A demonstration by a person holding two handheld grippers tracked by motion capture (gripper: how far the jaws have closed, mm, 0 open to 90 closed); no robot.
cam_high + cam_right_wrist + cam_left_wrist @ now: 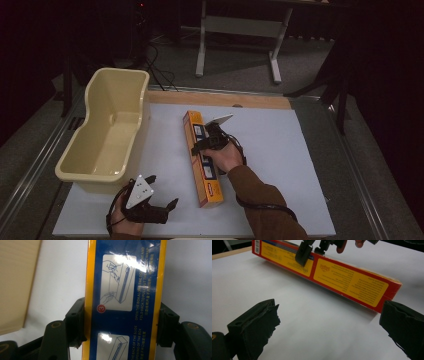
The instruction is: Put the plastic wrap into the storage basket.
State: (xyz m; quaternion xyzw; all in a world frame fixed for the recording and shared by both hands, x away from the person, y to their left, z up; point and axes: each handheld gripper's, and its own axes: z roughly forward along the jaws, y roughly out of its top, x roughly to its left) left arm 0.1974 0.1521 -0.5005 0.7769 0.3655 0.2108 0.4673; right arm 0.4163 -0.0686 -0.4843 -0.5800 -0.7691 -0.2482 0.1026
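Note:
A long yellow and red box (209,186) lies lengthwise on the white board (280,165) near the middle. My right gripper (202,145) is shut across the box's upper half, one jaw on each long side. In the right gripper view both jaws press the edges of the box's blue instruction face (125,290), around the right gripper's midpoint (122,323). My left gripper (162,191) rests low at the front left, open and holding nothing. In the left gripper view, past my open left gripper (329,315), stands the box's yellow side (352,282), with the right gripper (312,250) clamped over it.
A cream plastic tub (75,175) stands along the board's left edge, with nothing visible inside. A wooden strip (220,98) runs along the far edge. A metal table frame (240,30) stands on the floor beyond, with cables (157,65) next to it.

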